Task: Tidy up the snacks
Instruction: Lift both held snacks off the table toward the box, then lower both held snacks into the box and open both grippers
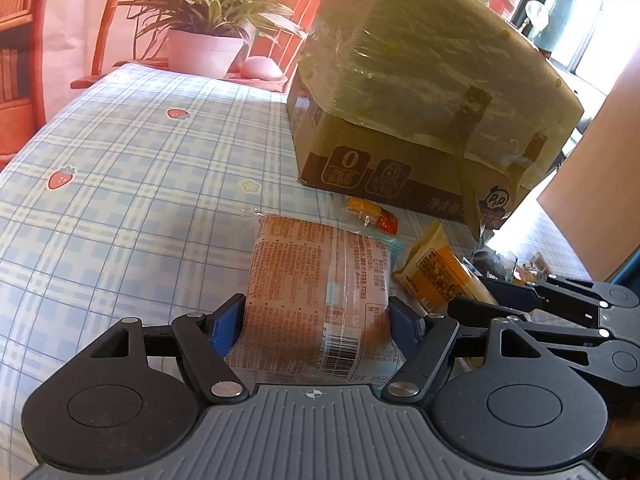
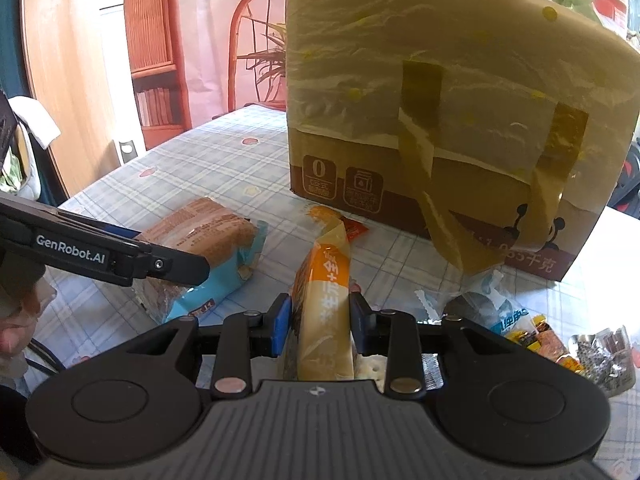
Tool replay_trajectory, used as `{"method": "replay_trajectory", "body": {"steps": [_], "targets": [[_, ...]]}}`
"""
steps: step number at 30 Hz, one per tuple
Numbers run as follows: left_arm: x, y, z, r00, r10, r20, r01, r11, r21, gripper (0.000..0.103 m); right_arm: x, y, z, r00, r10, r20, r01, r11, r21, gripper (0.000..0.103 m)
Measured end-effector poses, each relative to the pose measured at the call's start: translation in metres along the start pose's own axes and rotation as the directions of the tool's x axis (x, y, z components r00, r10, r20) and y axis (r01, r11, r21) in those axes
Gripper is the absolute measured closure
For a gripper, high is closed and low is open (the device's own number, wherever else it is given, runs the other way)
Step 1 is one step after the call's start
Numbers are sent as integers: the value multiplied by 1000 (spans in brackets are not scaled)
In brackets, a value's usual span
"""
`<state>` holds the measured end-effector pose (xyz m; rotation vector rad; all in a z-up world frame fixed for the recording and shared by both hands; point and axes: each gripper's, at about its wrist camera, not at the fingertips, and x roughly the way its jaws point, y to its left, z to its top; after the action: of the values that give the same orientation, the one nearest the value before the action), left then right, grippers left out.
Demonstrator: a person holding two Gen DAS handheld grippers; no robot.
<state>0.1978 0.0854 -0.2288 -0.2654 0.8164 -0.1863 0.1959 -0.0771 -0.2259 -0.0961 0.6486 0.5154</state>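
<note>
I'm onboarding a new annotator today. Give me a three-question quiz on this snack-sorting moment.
1. True or false: the left gripper is shut on the brown bread packet.
2. What does the right gripper hold? A) orange-yellow snack packet B) small sauce sachet C) nothing
3. What stands on the checked tablecloth behind the snacks?

Key: 1 true; 2 A; 3 a cardboard box wrapped in film and tape.
</note>
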Motion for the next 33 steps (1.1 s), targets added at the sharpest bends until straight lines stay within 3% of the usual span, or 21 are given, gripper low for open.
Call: {"method": "replay_trajectory", "body": {"steps": [11,19,33], "targets": [[-22,2,5,997,9,78,-6,999,-36,28,-20,-10,6,995,5,100,-10,999,48,72],[-47,-10,34,989,-18,147,18,1000,2,28,-45,-31,23,980,-7,198,-16,994,112,72],[-96,-82,145,924,-155,350,104,982,161,28,-108,-74,97,902,-48,429,-7,992,125,72]]}}
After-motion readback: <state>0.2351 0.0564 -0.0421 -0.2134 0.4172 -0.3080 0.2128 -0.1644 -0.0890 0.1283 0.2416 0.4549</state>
